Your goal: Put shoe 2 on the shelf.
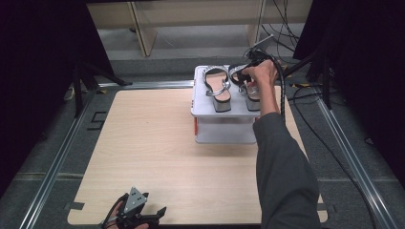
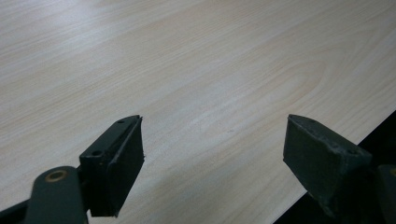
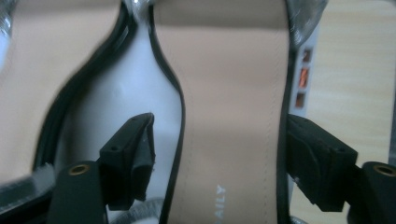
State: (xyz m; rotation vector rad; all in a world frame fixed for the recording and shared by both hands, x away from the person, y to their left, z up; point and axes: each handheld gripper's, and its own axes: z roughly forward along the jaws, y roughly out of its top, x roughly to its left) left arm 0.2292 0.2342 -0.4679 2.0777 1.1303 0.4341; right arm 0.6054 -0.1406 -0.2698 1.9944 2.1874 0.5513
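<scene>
The right arm reached straight out toward 1 o'clock, hand over the right sandal (image 1: 251,90) on the white stand (image 1: 224,126). The right tongs (image 3: 219,154) straddled that sandal's tan insole — jaws wide, one at each side, not closed on it. The left sandal (image 1: 218,88) sat just beside it on the same top shelf. The left tongs (image 1: 152,215) rested low at 7 o'clock near the counter's (image 1: 143,143) near edge — jaws wide, nothing between them. Bare wood spread between the stand and the left hand (image 1: 117,217).
</scene>
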